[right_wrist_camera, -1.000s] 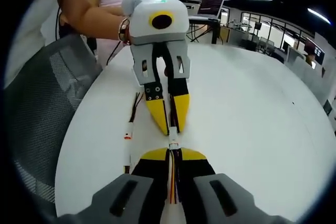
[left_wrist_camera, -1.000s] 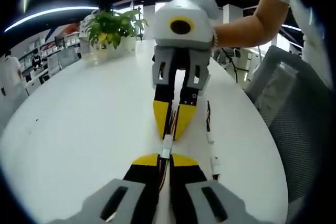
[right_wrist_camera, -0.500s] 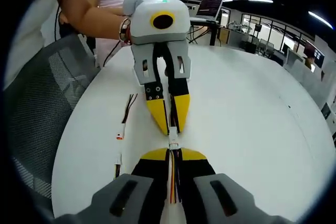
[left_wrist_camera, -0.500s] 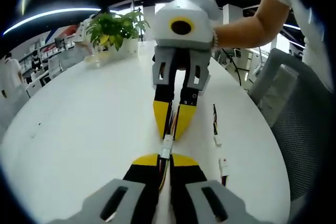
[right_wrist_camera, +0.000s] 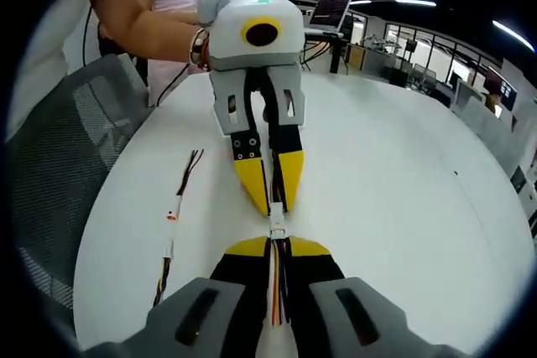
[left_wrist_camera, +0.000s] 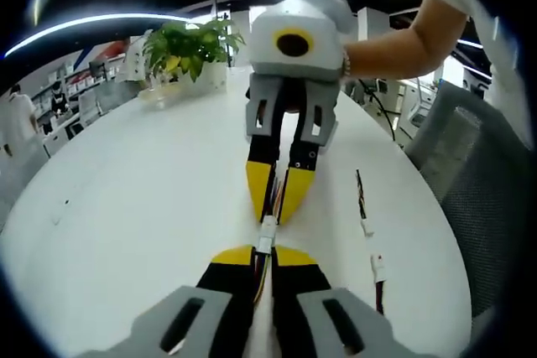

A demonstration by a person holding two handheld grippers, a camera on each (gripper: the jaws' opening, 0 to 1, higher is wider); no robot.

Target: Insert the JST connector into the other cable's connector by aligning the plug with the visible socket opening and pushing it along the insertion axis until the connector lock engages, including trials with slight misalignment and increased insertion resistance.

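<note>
Between both claws, mated connector (left_wrist_camera: 267,232) lengthwise

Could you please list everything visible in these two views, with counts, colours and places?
JST connectors: two, white, meeting end to end between the facing gripper tips.
Spare cable: one, red, black and yellow wires with white connectors, lying on the table beside the grippers.
Table: one, white.
Potted plant: one, green, far table edge.
Mesh chair: one, grey, beside the table.
Laptop: one, in the background.
Left gripper: yellow-tipped, shut on its cable.
Right gripper: yellow-tipped, shut on its cable.
</note>
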